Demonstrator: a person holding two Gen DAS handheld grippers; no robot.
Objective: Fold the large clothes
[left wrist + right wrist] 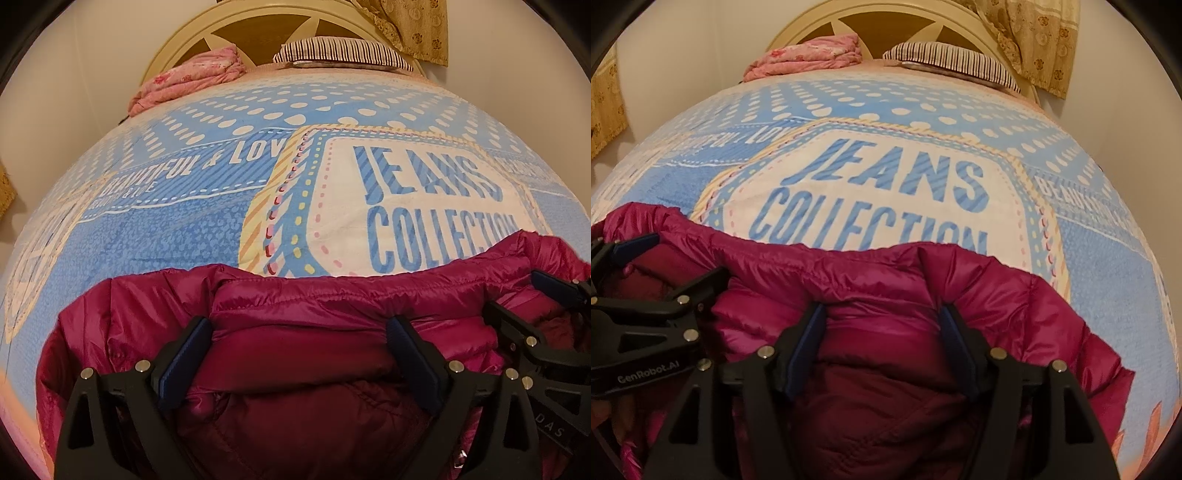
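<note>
Though the magenta puffer jacket already lies bunched into a thick bundle at the near edge of the bed, I judge the fold only partly done; layers look loose and uneven. In the lower left of the left wrist view, the left gripper has its jaws spread around a puffy ridge without visibly pinching it. The right gripper straddles the jacket likewise, jaws apart and not clamped. Beyond the jacket's far hem, the printed bedspread lies bare up to the pink quilt and striped pillow, giving plenty of room.
</note>
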